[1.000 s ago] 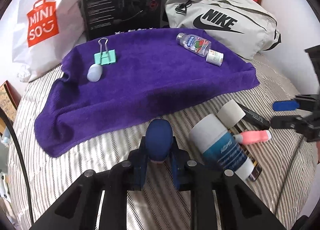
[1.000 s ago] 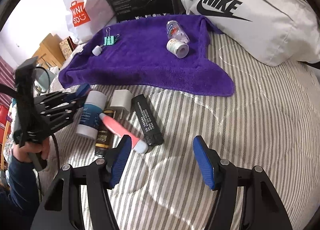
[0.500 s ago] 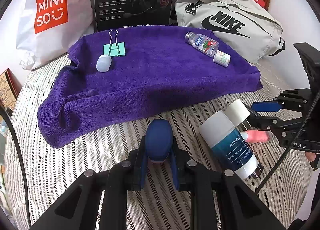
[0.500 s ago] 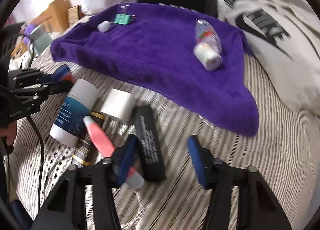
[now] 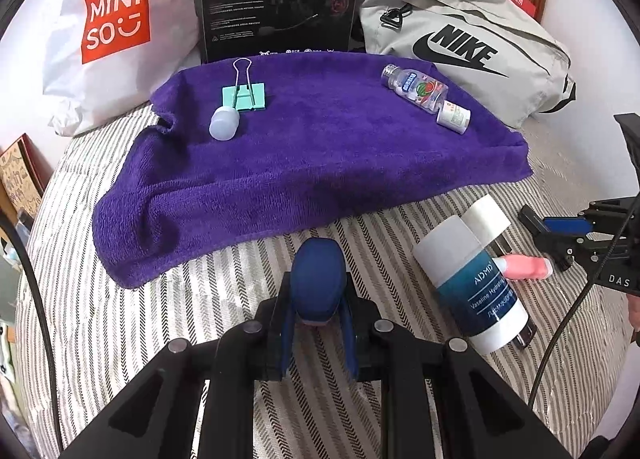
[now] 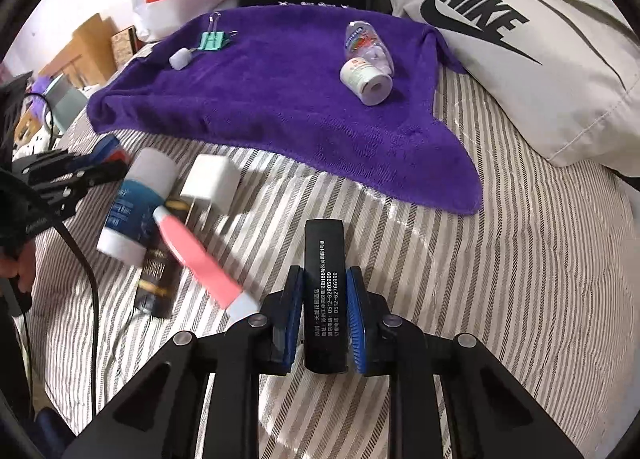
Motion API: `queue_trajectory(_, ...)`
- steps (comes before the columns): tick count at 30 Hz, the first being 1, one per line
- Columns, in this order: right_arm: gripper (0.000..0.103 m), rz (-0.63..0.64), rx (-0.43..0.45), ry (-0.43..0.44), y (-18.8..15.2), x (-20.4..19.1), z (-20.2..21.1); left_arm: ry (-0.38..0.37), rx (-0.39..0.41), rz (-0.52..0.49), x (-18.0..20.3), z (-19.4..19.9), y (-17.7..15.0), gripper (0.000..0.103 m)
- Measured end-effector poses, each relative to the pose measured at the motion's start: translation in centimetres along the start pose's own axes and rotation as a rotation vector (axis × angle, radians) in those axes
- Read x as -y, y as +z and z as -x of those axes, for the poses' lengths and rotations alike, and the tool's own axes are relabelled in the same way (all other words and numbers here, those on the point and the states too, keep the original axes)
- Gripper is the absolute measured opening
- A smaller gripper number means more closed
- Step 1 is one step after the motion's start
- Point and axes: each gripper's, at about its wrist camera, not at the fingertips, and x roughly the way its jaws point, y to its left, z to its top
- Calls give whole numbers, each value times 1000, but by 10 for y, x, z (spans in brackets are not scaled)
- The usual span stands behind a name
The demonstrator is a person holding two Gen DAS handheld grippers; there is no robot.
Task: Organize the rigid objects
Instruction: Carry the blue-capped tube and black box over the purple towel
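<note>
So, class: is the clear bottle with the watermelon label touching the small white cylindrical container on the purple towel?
Touching. In the right wrist view the clear bottle lies against the white container, with no towel between them.

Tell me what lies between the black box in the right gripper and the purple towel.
Nothing visible does: only bare striped bedding separates the black box, in the closing right gripper, from the purple towel.
</note>
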Motion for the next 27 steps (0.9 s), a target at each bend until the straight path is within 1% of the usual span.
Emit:
queue_trajectory(7, 22, 37, 5, -18, 0, -4, 0, 11, 7, -16, 5, -4, 5, 20)
queue_trajectory(12, 22, 27, 5, 5, 1, -1, -1, 3, 0, -12, 4, -2, 4, 20)
queue_trajectory(15, 21, 22, -9, 24, 1, -1, 1, 18, 13, -6, 1, 8, 3, 20)
queue_trajectory(16, 21, 19, -5, 36, 1, -1, 3, 25, 27, 5, -1, 12, 3, 20)
queue_trajectory(18, 21, 15, 2, 54, 0, -1, 8, 11, 26, 20, -6, 17, 5, 20)
queue_trajectory(20, 21, 17, 9, 60, 1, -2, 12, 15, 34, 31, -10, 20, 7, 20)
queue_trajectory(23, 21, 13, 23, 76, 5, -1, 19, 27, 47, 42, -16, 25, 10, 20)
queue_trajectory(27, 21, 2, 33, 100, 13, 2, 22, 22, 63, 56, -23, 31, 17, 20)
